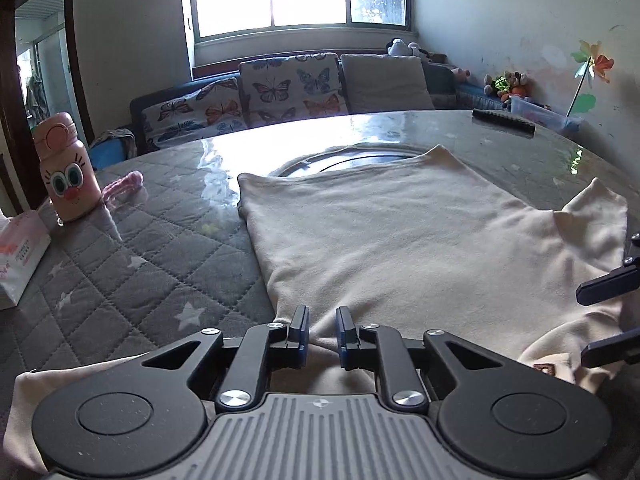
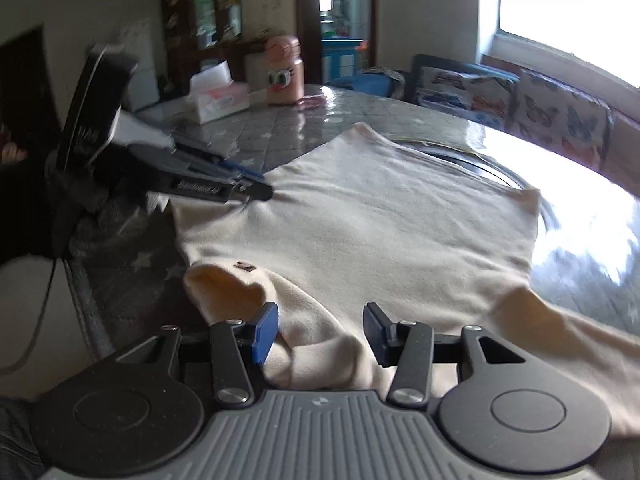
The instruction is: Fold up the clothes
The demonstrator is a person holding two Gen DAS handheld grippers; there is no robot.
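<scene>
A cream T-shirt (image 1: pixel 400 232) lies spread flat on the table, collar end toward me, hem toward the window. My left gripper (image 1: pixel 322 330) sits at the near shoulder; its jaws are narrowed around a ridge of the cloth with a small gap showing. It also shows in the right wrist view (image 2: pixel 252 192), tips pressed into the fabric. My right gripper (image 2: pixel 320 332) is open, straddling the bunched cloth beside the collar (image 2: pixel 224 280). Its fingers (image 1: pixel 608 288) show at the right edge of the left wrist view.
The round table has a grey quilted star cover (image 1: pixel 132 264) under glossy plastic. A pink cartoon bottle (image 1: pixel 66 168) and a tissue pack (image 1: pixel 20 256) stand at the left. A black comb (image 1: pixel 504 122) lies at the far right. A sofa with butterfly cushions (image 1: pixel 288 84) stands behind.
</scene>
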